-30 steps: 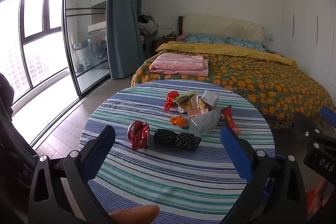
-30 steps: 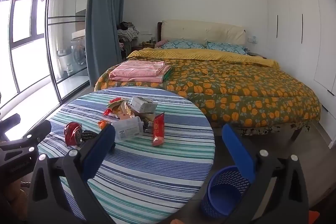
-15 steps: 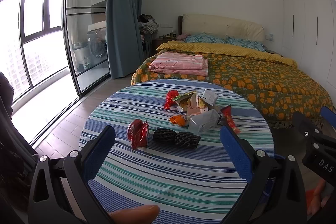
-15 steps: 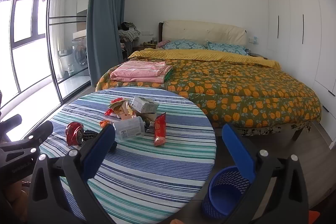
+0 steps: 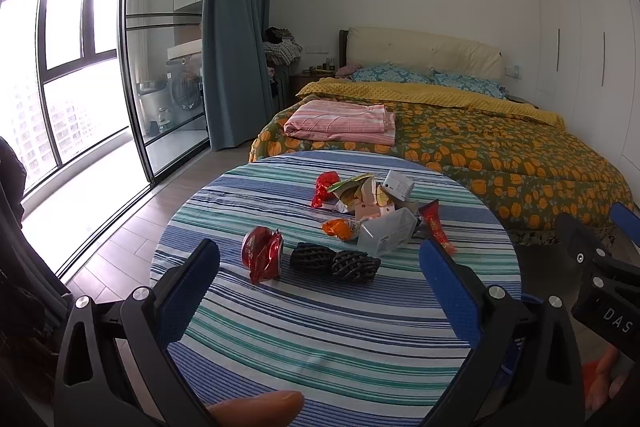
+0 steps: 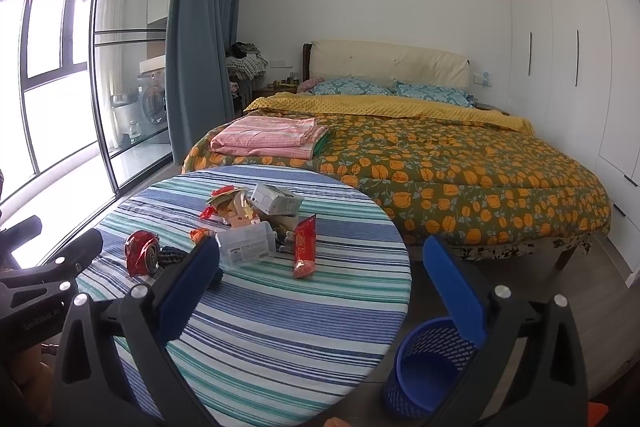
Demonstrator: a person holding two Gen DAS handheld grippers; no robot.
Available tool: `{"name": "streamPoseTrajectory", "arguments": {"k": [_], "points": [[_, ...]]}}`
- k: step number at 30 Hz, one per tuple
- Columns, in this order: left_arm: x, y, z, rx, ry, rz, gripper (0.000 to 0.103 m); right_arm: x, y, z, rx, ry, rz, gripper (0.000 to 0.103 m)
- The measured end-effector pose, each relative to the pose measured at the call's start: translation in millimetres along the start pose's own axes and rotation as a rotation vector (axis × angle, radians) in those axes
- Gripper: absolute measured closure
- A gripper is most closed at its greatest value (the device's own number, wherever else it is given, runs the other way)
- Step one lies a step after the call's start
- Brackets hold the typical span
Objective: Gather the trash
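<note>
Behind the round tabletop (image 5: pixel 328 331) with its striped cloth we see a bed (image 6: pixel 460 163) in an orange-flowered cover, a folded pink sheet (image 5: pixel 340 121) on it, and a blue curtain (image 5: pixel 236 27) by the glass doors.

We hold our left gripper (image 5: pixel 320 291) above the near edge of the tabletop, its blue pads wide apart with nothing between them. Ahead of it, towards the middle of the tabletop, lies a crushed red can (image 5: pixel 262 253), and just beside that a black foam net (image 5: pixel 334 263). Further back sits the main heap of trash: a clear plastic box (image 5: pixel 386 235), an orange wrapper (image 5: pixel 340 229) touching it, a long red sachet (image 5: pixel 436 227) towards the right edge, a white carton (image 5: pixel 398 183) and a red wrapper (image 5: pixel 324 185) at the far side.

Our right gripper (image 6: pixel 320 291) is also spread open and empty, hovering over the right edge of the tabletop. The red sachet (image 6: pixel 305 247) lies ahead of it, between its fingers in this view, and the plastic box (image 6: pixel 246 245) just beyond its left pad. A blue mesh basket (image 6: pixel 424 371) stands on the floor below the right finger, beside the table.
</note>
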State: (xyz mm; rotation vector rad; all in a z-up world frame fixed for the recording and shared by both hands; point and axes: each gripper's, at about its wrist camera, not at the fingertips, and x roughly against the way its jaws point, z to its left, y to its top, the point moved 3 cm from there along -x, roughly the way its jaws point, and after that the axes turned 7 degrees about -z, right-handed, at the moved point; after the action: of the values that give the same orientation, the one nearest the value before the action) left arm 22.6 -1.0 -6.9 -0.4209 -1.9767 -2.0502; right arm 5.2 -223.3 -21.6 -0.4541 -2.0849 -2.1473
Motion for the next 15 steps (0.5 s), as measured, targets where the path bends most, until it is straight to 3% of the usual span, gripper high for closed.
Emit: {"name": "streamPoseTrajectory", "arguments": {"k": [15], "points": [[0.4,-3.1,0.8,0.008,0.003,0.004,0.004,2.2,-3.4,1.5,0.006,-0.001,0.001,0.005]]}}
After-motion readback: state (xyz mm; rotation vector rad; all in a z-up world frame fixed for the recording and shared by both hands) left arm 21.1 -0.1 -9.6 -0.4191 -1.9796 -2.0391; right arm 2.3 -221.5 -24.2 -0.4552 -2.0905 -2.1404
